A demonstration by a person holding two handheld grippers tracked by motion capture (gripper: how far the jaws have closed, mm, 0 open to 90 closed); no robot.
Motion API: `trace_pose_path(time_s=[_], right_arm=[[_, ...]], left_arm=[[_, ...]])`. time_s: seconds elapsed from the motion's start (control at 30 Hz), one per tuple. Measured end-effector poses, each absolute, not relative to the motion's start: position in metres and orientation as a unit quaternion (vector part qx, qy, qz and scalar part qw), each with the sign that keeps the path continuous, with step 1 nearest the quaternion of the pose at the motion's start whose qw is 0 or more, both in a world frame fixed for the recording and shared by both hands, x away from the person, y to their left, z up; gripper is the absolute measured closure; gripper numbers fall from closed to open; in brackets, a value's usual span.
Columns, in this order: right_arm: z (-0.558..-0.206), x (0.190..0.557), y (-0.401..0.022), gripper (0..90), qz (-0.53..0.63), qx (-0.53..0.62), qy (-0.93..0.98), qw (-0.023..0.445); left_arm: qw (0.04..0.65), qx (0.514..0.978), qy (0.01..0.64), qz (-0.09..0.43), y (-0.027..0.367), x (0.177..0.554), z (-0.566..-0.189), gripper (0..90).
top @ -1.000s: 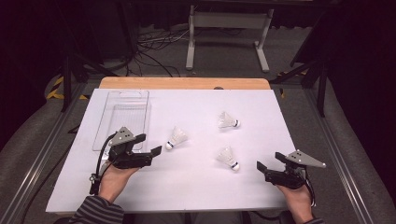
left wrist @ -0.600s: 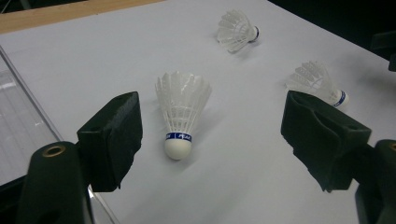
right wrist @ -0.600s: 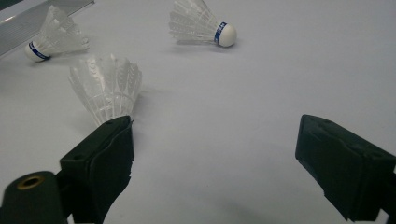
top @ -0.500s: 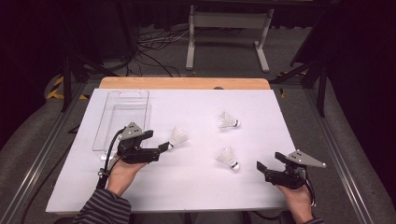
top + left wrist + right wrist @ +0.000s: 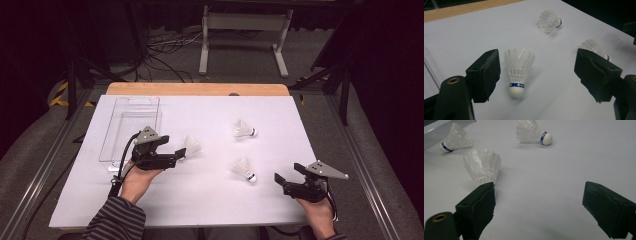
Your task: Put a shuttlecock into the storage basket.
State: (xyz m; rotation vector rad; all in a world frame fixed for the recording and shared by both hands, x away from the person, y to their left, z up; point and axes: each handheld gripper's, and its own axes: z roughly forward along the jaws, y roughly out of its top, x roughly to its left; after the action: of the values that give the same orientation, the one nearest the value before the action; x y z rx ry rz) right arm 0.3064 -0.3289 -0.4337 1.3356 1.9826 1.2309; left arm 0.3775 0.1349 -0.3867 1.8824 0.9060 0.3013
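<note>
I've got my left gripper (image 5: 179, 154) low on the white table (image 5: 210, 200), jaws spread wide, and the nearest shuttlecock (image 5: 518, 71) lies between them, cork end toward me, feathers fanned away toward twelve o'clock. It sits much closer to the jaw at nine o'clock than the one at three, so that's my first worry: close now and the near jaw touches first, nudges the cork, and the light thing rolls or skids out before the far jaw arrives. Second worry is the feathers; squeeze on the skirt rather than down by the blue band and they'd likely crush or spring free. I'd judge a small shift toward three o'clock would centre it. Over on the other side, my right gripper (image 5: 285, 181) rests near the table's front edge at about four o'clock, jaws apart and holding nothing, with a second shuttlecock (image 5: 482, 166) just beyond its left jaw and a third shuttlecock (image 5: 533, 132) farther off toward twelve. Room-wise, the clear tray (image 5: 129, 127) lies just at ten o'clock from my left hand (image 5: 137, 180), apparently empty, and the path to it is short and unobstructed. The middle of the table is open, the other two shuttlecocks are well apart from my target, so a stray roll is the real hazard.
</note>
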Motion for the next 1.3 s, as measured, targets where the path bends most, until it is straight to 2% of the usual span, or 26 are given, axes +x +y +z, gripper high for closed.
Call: trace_pose_path(time_s=[0.27, 0.4, 0.63, 0.9, 1.1, 1.3], right_arm=[[-0.434, 0.306, -0.329, 11.8, 0.446, 0.484, 0.719, 0.224], [-0.434, 0.306, -0.329, 11.8, 0.446, 0.483, 0.719, 0.224], [-0.433, 0.306, -0.329, 11.8, 0.446, 0.484, 0.718, 0.226], [-0.433, 0.306, -0.329, 11.9, 0.445, 0.483, 0.720, 0.226], [-0.433, 0.306, -0.329, 11.9, 0.445, 0.482, 0.720, 0.226], [-0.434, 0.306, -0.328, 11.9, 0.444, 0.482, 0.721, 0.225]], left_arm=[[0.488, 0.779, 0.374, 0.120, 0.128, 0.385, -0.383, 22.3], [0.474, 0.788, 0.369, 0.136, 0.123, 0.386, -0.380, 22.2], [0.450, 0.799, 0.376, 0.133, 0.116, 0.392, -0.375, 22.2], [0.424, 0.808, 0.391, 0.118, 0.113, 0.399, -0.374, 23.9], [0.401, 0.817, 0.406, 0.084, 0.111, 0.406, -0.374, 25.0], [0.370, 0.833, 0.403, 0.079, 0.108, 0.410, -0.374, 27.5]])
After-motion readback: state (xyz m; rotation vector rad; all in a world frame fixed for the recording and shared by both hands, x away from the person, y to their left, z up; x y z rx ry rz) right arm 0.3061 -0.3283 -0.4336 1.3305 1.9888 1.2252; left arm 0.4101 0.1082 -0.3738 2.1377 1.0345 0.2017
